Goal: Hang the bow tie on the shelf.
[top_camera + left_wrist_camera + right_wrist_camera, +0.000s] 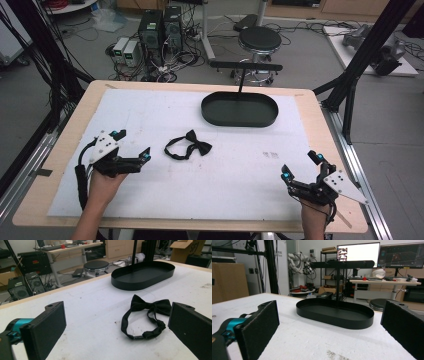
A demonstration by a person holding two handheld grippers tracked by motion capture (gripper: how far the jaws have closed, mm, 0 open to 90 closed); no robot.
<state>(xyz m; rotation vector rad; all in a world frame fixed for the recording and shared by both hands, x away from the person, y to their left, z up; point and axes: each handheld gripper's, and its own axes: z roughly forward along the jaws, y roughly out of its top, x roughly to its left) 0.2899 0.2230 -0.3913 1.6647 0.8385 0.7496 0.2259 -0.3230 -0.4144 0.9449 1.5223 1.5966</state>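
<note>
Left black hand-held gripper [134, 145], grey plate on top, held low with jaws spread wide and empty. Right black hand-held gripper [301, 166], well apart from it, jaws likewise wide and empty.

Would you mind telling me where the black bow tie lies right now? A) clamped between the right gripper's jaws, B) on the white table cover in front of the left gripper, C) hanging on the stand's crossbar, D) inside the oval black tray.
B: the bow tie lies flat on the white cover, just beyond the open left gripper and short of the tray.
</note>
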